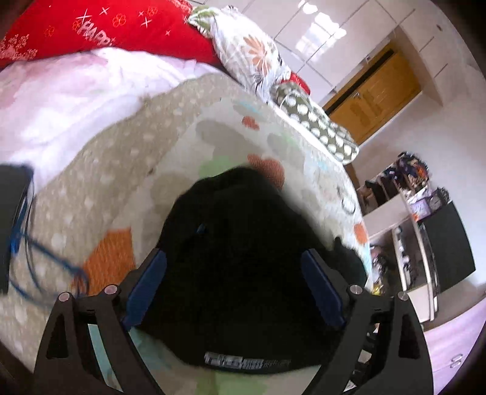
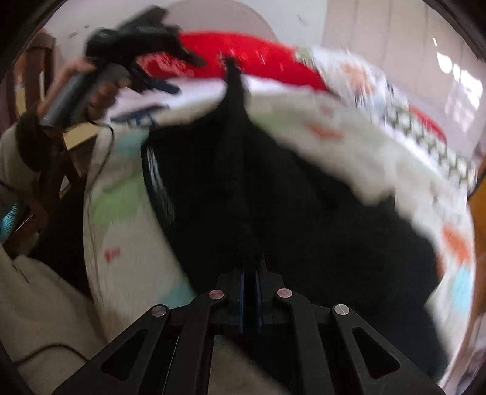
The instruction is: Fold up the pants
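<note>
Black pants (image 1: 243, 243) lie bunched on the patterned bed sheet (image 1: 170, 142). In the left wrist view my left gripper (image 1: 234, 288) hangs over them, its blue pads (image 1: 145, 288) wide apart and clear of the cloth. A white label shows at the pants' near edge. In the right wrist view my right gripper (image 2: 250, 267) is shut on a fold of the pants (image 2: 303, 212). A taut ridge of black cloth runs away from its fingertips. My left gripper (image 2: 182, 73) also shows at the upper left, open and held by a hand (image 2: 76, 91).
A red pillow (image 1: 136, 27), a floral pillow (image 1: 252, 51) and a pale pink blanket (image 1: 76, 100) lie at the head of the bed. A dark object with blue cords (image 1: 12, 212) lies at the left. Beyond the bed's right edge stand a cluttered shelf (image 1: 425, 228) and a wooden door (image 1: 379, 91).
</note>
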`<state>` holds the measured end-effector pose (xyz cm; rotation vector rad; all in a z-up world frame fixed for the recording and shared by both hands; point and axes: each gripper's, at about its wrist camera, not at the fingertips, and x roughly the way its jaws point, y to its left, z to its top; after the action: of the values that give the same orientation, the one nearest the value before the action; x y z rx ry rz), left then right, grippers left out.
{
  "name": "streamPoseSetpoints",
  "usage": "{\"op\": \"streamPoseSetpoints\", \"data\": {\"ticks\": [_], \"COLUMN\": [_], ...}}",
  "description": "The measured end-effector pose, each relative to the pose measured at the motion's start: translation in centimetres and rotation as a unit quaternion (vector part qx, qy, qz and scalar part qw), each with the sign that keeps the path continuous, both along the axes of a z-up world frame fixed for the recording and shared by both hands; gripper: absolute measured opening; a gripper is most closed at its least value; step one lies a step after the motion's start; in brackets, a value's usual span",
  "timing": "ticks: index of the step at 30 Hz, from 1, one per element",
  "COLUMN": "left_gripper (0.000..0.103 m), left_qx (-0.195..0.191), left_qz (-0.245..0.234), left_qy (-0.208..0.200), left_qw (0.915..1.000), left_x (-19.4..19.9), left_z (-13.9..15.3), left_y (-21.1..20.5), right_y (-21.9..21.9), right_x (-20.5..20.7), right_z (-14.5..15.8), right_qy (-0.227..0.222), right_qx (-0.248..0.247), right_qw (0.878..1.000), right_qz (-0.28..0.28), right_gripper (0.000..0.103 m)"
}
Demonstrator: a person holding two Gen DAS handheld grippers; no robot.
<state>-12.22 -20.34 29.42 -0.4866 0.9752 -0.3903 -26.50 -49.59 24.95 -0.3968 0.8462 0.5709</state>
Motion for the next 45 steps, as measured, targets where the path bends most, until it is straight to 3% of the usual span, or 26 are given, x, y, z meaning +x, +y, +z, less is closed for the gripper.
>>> {"op": "streamPoseSetpoints", "data": {"ticks": [4,6,8,10,14,16,18,24,25,26,27,29,31,34,36,40,42,45], "left_gripper": [0.091,0.091,0.091,0.091,0.098,0.098,0.098,0.098,0.098,0.098,0.098,0.098,0.098,0.098,0.098,0.098,0.098,0.098], "left_qx": [-0.014,-0.023,-0.047,-0.068,-0.058,-0.057,-0.05,0.018,0.018,0.018,0.019,0.026,0.034,0.035,0.034,0.051,0.057,0.06], "left_qz": [0.011,0.025,0.046,0.062,0.085,0.081,0.073,0.047,0.044,0.04,0.037,0.033,0.032,0.03,0.028,0.027,0.024,0.018], "left_qy": [0.014,0.027,0.03,0.016,0.012,0.024,0.026,0.027,0.027,0.026,0.025,0.019,0.011,0.003,0.005,0.003,0.003,0.005], "left_qw": [0.9997,0.9991,0.9974,0.9956,0.9947,0.9948,0.9957,0.9984,0.9985,0.9987,0.9988,0.9989,0.9988,0.9989,0.999,0.9984,0.9981,0.998], "left_x": [-1.6,-2.1,-2.6,-3.5,-3.4,-2.9,-2.6,-2.1,-2.1,-2.1,-2.2,-2.2,-2.3,-2.4,-2.2,-2.1,-2.1,-2.3], "left_z": [-1.4,-2.1,-2.3,-2.1,-2.5,-3.2,-3.6,-4.5,-4.7,-4.7,-4.6,-4.2,-3.9,-3.5,-3.7,-3.8,-3.8,-3.4], "left_y": [0.7,1.4,2.4,3.5,4.2,3.8,3.1,0.5,0.4,0.1,-0.2,-0.7,-0.9,-1.4,-1.7,-2.3,-2.5,-2.8], "right_y": [-1.0,-1.3,-1.7,-2.4,-5.0,-5.7,-5.4,-5.7,-6.0,-6.3,-6.7,-8.0,-9.1,-12.1,-14.9,-19.7,-21.7,-22.4], "right_x": [-0.3,-0.3,-0.1,0.2,2.8,5.5,8.9,16.7,17.3,17.8,17.9,16.7,13.8,7.4,2.7,-3.0,-4.7,-5.3], "right_z": [0.2,1.4,2.5,3.8,5.5,5.4,4.5,0.7,0.0,-0.3,-0.2,1.3,4.3,8.1,9.1,6.1,4.2,5.4], "right_qy": [0.017,0.015,0.002,-0.015,-0.04,-0.043,-0.035,0.015,0.021,0.023,0.028,0.031,-0.002,-0.048,-0.056,0.004,0.035,0.005], "right_qx": [0.021,0.037,0.055,0.065,0.106,0.108,0.076,0.028,0.026,0.024,0.035,0.078,0.114,0.144,0.149,0.1,0.059,0.038], "right_qw": [0.999,0.999,0.998,0.996,0.982,0.974,0.971,0.958,0.957,0.956,0.957,0.955,0.956,0.954,0.95,0.941,0.928,0.918], "right_qz": [-0.018,-0.026,-0.036,-0.059,-0.152,-0.194,-0.225,-0.286,-0.289,-0.29,-0.286,-0.285,-0.272,-0.259,-0.268,-0.325,-0.367,-0.394], "right_gripper": [0.014,0.043,0.054,0.055,0.067,0.067,0.067,0.063,0.045,0.018,0.01,0.008,0.008,0.008,0.008,0.015,0.036,0.037]}}
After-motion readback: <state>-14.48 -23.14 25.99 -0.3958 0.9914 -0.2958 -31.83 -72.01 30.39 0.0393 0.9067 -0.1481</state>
